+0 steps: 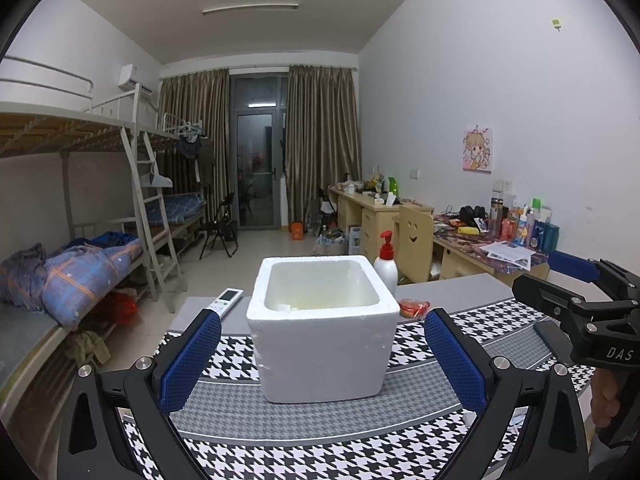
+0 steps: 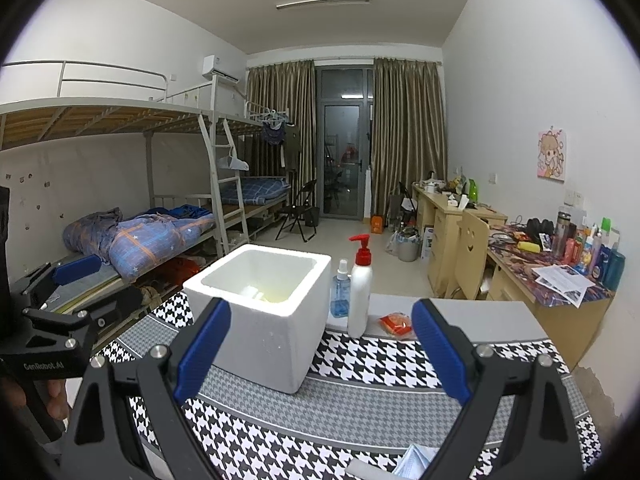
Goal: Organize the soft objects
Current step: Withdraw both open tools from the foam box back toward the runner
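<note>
Presently: foam box (image 1: pixel 320 328) mid-bench, open-topped to receive soft items — red packet (image 1: pixel 414 307) lies just behind it; left gripper (image 1: pixel 322 364) and right gripper (image 2: pixel 320 356) both spread wide, empty.

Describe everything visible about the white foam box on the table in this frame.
The white foam box looks like expanded polystyrene: thick walls, rounded rim, sides tapering slightly toward the base, no lid. It stands upright on the houndstooth cloth, open top up. Inside, small pale pieces lie on the floor, too unclear to identify. A white pump bottle with a red pump and a blue spray bottle stand just beyond it; contact is uncertain. Neither the left gripper nor the right gripper touches it.
</note>
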